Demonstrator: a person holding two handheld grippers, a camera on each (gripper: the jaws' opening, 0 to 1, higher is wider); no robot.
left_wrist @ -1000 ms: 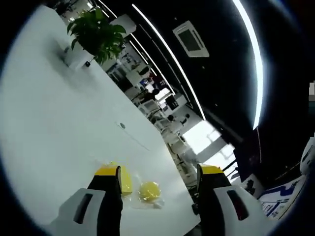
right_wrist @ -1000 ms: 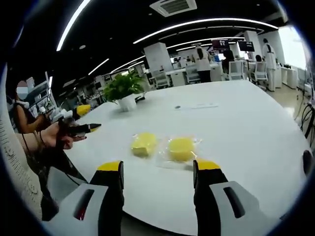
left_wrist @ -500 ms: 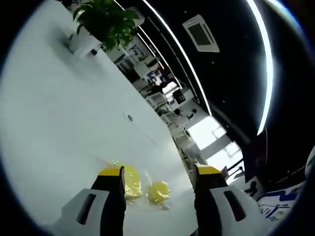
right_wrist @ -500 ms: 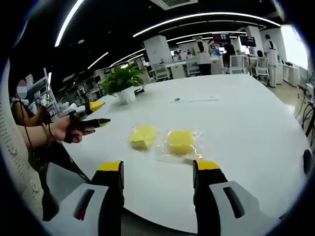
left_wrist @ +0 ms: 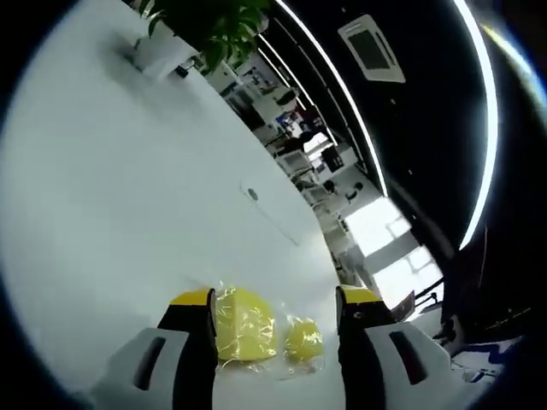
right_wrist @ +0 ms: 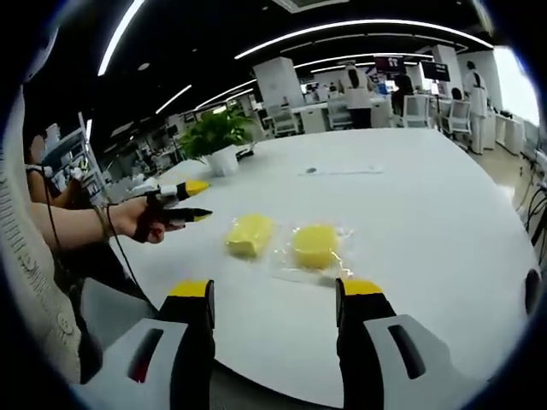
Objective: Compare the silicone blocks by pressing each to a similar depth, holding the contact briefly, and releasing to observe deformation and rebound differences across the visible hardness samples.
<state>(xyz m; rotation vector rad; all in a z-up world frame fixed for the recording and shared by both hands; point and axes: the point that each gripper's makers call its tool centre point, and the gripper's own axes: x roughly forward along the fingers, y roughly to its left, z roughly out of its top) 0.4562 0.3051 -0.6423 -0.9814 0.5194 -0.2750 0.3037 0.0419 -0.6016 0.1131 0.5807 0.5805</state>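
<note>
Here the white table point(right_wrist: 427, 213) carries a potted plant point(right_wrist: 214, 141) at its far side; nearer than the plant lie two bagged yellow silicone blocks point(right_wrist: 249, 235), side by side. Left gripper point(left_wrist: 273, 301) and right gripper point(right_wrist: 273, 289) hover, jaws apart, touching neither. No block appears pressed yet; all pressing remains.

White table point(right_wrist: 427, 222): two bagged yellow blocks point(right_wrist: 282, 243), potted plant point(right_wrist: 215, 145).
</note>
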